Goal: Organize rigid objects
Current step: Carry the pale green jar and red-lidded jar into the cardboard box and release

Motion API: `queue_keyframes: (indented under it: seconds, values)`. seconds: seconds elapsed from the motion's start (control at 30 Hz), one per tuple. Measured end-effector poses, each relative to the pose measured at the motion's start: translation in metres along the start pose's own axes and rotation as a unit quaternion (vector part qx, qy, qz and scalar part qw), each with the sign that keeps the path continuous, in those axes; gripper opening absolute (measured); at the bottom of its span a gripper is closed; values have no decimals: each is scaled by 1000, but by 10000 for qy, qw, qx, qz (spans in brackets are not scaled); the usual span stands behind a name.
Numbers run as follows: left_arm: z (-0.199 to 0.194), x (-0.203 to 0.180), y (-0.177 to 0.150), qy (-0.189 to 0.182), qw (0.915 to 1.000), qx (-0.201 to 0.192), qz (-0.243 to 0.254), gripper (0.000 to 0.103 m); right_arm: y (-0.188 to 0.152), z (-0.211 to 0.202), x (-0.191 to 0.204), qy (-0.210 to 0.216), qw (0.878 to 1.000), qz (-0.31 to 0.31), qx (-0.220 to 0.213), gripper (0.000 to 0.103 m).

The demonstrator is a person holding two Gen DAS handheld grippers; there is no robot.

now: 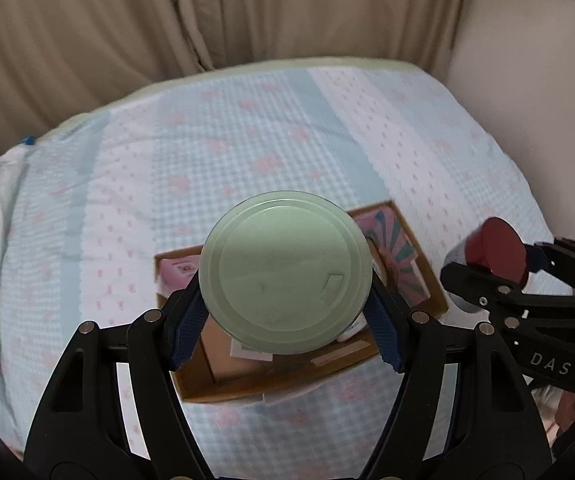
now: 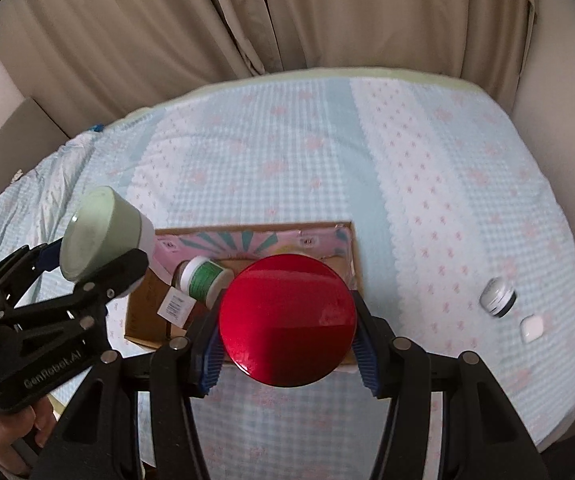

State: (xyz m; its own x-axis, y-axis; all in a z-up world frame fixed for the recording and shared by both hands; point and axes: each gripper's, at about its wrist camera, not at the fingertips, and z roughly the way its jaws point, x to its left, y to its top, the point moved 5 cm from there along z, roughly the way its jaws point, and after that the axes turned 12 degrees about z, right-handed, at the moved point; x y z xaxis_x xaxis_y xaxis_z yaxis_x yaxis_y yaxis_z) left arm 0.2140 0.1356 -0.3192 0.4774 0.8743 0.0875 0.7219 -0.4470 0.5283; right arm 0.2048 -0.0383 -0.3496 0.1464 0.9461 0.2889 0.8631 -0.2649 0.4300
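Observation:
My left gripper (image 1: 285,312) is shut on a pale green-lidded jar (image 1: 285,272) and holds it above an open cardboard box (image 1: 427,272) on the bed. In the right wrist view the same jar (image 2: 99,232) sits in the left gripper (image 2: 87,268) at the left. My right gripper (image 2: 287,332) is shut on a red-lidded jar (image 2: 289,320), held over the box's (image 2: 143,320) near right corner. It also shows in the left wrist view (image 1: 499,252) at the right. Inside the box lies a white jar with a green label (image 2: 203,276).
The bed has a blue checked sheet (image 2: 287,152) with pink flowers. A small white-and-black jar (image 2: 497,296) and a small white square object (image 2: 532,327) lie on the sheet at the right. Beige curtains (image 2: 247,20) hang behind the bed. A wall stands at the right.

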Motion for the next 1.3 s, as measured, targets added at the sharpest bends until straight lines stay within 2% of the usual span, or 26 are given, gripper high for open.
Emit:
queue_keyframes:
  seconds: [0.17, 0.4, 0.67, 0.8, 0.83, 0.87, 0.9, 0.93, 0.97, 1.0, 1.17, 1.3]
  values:
    - [46, -5, -14, -231, 9986, 413, 243, 68, -3, 40, -11, -94, 9990, 216, 381, 51]
    - [103, -19, -30, -501, 9902, 973, 873, 68, -13, 97, -31, -260, 9944, 424, 928, 51]
    - [137, -16, -19, -852, 9801, 1289, 1249, 68, -27, 129, -25, -332, 9919, -303, 1189, 51]
    - [152, -15, -17, -1115, 9713, 1562, 1402, 69, -32, 139, -25, -425, 9897, -585, 1237, 51]
    - [154, -15, -17, -1133, 9703, 1606, 1410, 74, -33, 140, -26, -419, 9895, -603, 1241, 51]
    - [152, -14, -16, -1123, 9710, 1563, 1417, 83, -33, 141, -27, -411, 9894, -606, 1251, 52]
    - [150, -13, -14, -1119, 9722, 1499, 1407, 103, -34, 141, -27, -348, 9899, -577, 1247, 57]
    - [146, -11, -12, -1135, 9738, 1415, 1373, 103, -34, 140, -27, -263, 9910, -548, 1190, 65]
    - [143, -9, -11, -1174, 9749, 1372, 1305, 103, -33, 137, -27, -198, 9922, -532, 1113, 90]
    - [141, -7, -10, -1182, 9755, 1365, 1258, 103, -33, 133, -25, 20, 9931, -509, 1057, 102]
    - [132, 6, -12, -1067, 9803, 1312, 1020, 103, -36, 129, -28, 29, 9933, -512, 1032, 103]
    - [122, 15, -14, -954, 9837, 1261, 851, 103, -33, 120, -30, 86, 9957, -429, 814, 103]
